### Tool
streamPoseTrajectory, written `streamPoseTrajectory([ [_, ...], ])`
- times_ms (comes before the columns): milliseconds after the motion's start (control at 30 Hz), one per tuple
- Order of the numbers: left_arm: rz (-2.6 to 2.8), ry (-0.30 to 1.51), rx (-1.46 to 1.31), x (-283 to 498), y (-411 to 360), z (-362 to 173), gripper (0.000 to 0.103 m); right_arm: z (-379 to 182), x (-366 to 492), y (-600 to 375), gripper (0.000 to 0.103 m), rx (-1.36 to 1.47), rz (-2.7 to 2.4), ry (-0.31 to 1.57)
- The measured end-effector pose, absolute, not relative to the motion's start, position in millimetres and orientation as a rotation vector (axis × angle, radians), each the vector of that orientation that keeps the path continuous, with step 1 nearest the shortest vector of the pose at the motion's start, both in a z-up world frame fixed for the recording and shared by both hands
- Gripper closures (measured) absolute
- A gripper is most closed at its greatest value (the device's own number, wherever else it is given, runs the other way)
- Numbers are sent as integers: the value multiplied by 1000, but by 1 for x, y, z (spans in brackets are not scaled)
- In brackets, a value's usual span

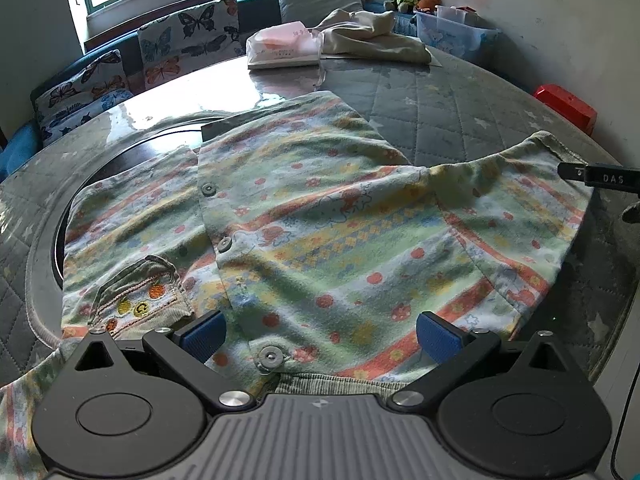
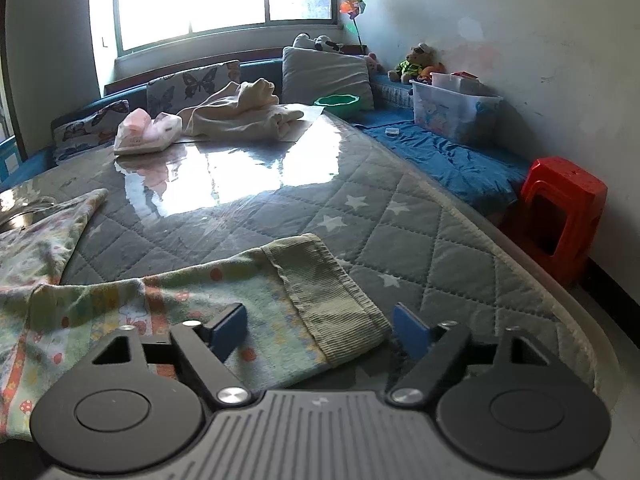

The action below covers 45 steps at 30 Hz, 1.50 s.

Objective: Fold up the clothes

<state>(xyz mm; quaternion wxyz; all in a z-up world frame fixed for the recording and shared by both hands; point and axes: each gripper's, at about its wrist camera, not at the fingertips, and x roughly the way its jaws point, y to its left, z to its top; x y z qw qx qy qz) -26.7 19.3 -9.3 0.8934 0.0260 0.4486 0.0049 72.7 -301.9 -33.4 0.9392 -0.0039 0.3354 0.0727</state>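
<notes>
Garment: the patterned baby top point(image 1: 320, 216) is lying spread, buttons up, across the quilted table cover point(image 1: 448, 108), reaching toward its near edge, with one sleeve stretching out to the right.
Sleeve: the ribbed cuff point(image 2: 332, 304) is resting flat on the cover toward its right edge.
Left gripper point(image 1: 320, 336): its tongs are standing wide apart over the neckline end of the top, near the lowest button point(image 1: 270, 357), gripping nothing.
Right gripper point(image 2: 320, 330): its tongs are standing apart on either side of the cuff, the pads not pressing on the cloth.
Step in hand: the person appears to be lining up a grasp on the right sleeve, so folding is likely only beginning.
Next move: the right tongs would need to be closing on the cuff, then carrying the sleeve in across the chest.
Elsewhere: a cream garment point(image 2: 240, 114) is lying by the far edge.
</notes>
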Motion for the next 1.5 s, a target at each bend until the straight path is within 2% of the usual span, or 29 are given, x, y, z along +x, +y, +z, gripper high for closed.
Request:
streamPoseTrajectory([
  [100, 11, 928, 53, -26, 20, -9, 0, -32, 73, -306, 33, 5, 141, 683],
  [267, 10, 916, 58, -25, 20, -5, 0, -29, 73, -315, 35, 26, 118, 673],
  [400, 14, 912, 58, -23, 19, -3, 0, -31, 74, -319, 42, 33, 114, 687],
  [667, 1, 911, 68, -22, 13, -3, 0, -29, 66, -311, 63, 10, 150, 693],
  [800, -6, 904, 70, -22, 10, -2, 0, -27, 66, -314, 79, 45, 163, 702],
  [900, -7, 904, 72, -22, 9, -2, 0, -26, 65, -319, 86, 88, 180, 706],
  [1500, 19, 896, 50, -26, 21, 0, 0, 20, 50, -289, 92, 239, 474, 636],
])
